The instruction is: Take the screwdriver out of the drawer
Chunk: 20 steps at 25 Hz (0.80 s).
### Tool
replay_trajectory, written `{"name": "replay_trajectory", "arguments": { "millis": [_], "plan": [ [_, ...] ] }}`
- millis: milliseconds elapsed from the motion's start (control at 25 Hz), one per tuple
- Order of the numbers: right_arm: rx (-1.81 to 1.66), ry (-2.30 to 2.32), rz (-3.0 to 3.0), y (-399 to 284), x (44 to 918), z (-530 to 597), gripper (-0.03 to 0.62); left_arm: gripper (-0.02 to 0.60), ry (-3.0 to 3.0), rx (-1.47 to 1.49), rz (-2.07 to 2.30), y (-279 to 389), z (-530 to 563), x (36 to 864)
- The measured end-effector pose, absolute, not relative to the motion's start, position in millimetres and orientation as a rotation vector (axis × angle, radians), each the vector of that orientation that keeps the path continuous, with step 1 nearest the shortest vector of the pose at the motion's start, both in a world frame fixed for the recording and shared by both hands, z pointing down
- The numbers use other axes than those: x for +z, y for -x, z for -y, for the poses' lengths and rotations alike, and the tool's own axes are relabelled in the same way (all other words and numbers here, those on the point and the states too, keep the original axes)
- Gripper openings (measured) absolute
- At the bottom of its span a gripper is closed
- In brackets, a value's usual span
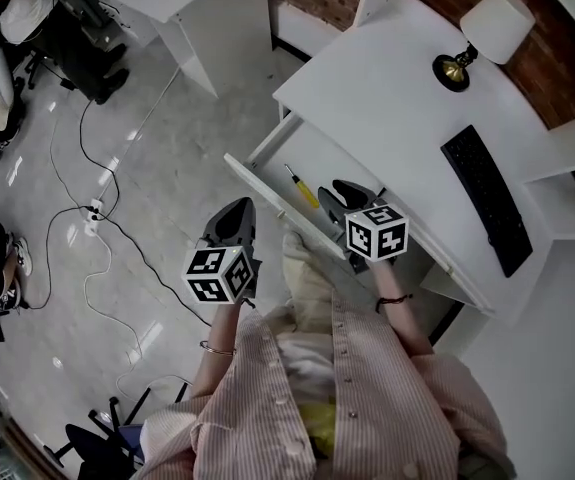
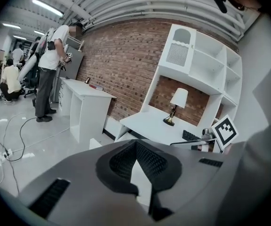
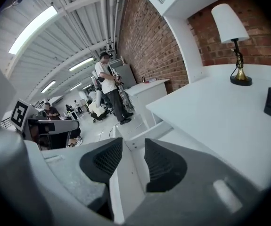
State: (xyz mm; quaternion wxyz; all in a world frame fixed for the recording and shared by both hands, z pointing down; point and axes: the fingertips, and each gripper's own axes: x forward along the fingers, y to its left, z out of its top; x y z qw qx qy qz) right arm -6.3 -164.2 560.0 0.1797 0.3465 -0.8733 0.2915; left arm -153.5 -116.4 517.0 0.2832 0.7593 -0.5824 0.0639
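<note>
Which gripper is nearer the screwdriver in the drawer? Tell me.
Right. The right gripper hovers over the open drawer, just beside the screwdriver; the left gripper hangs outside the drawer front, over the floor, farther away.

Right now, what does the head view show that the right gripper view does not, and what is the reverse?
Only the head view: the yellow-handled screwdriver lying in the open drawer, close to the right gripper. Only the right gripper view: the ceiling lights, and that its tongs stand apart with nothing between them. Both: the lamp, the keyboard and the white desk.
</note>
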Motion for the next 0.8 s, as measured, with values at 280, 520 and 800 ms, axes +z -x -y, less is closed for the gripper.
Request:
{"name": "replay_trajectory", "arguments": {
  "millis": [280,520,800],
  "plan": [
    [0.86,-0.862,2.355,22,605,193,0.141,-0.002,-1.992,0.233,1.489,150,158,545],
    [0.882,-0.789,2.27,31,640,212,0.141,-0.002,-1.95,0.269,1.446,150,184,568],
    [0.863,-0.684,2.149,44,693,225,0.141,-0.002,-1.922,0.311,1.404,147,212,590]
  ]
}}
